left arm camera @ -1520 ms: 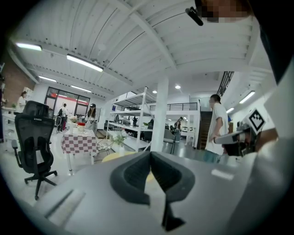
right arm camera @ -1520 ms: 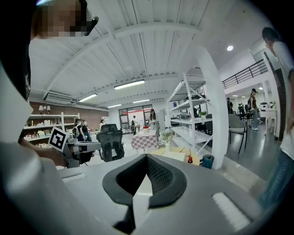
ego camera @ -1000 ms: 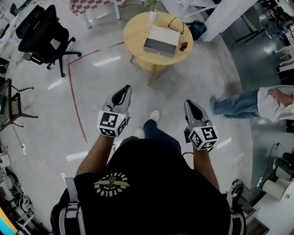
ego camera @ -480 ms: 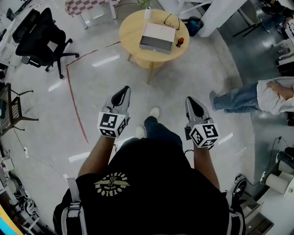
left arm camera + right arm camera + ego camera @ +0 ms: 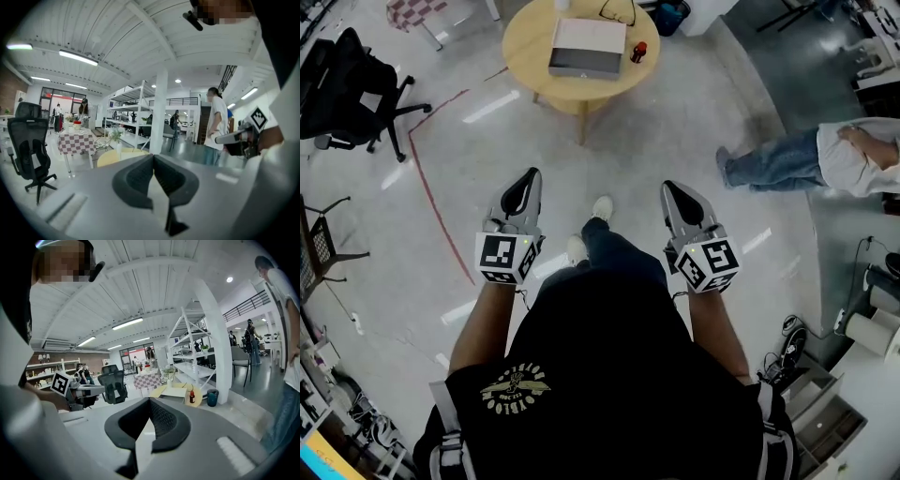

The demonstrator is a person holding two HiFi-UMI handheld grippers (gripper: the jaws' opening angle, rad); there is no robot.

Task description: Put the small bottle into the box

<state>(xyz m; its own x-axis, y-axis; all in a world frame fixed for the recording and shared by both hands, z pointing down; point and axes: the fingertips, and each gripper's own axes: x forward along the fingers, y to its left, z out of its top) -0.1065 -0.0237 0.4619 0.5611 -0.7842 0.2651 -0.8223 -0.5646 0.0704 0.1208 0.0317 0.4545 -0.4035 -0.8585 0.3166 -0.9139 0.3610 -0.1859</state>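
A small red bottle point(image 5: 638, 52) stands on a round yellow table point(image 5: 534, 37) far ahead of me, just right of a flat grey-white box point(image 5: 587, 49). The right gripper view shows the same bottle point(image 5: 191, 397) and box point(image 5: 174, 391) in the distance. My left gripper point(image 5: 523, 187) and right gripper point(image 5: 679, 194) are held side by side at waist height over the floor, well short of the table. Both are shut with nothing between the jaws. In the left gripper view only the table's near edge point(image 5: 112, 158) shows beyond the closed tips.
A black office chair point(image 5: 352, 84) stands at the left, and a person in jeans point(image 5: 806, 159) is at the right. A red line point(image 5: 431, 202) runs across the floor. A white pillar point(image 5: 218, 348) and a blue bin point(image 5: 212, 397) are beside the table. Glasses point(image 5: 619, 11) lie behind the box.
In the head view the table, chair and floor line have slid up and left. Both grippers kept their pose and stayed shut; my feet have shifted as I step.
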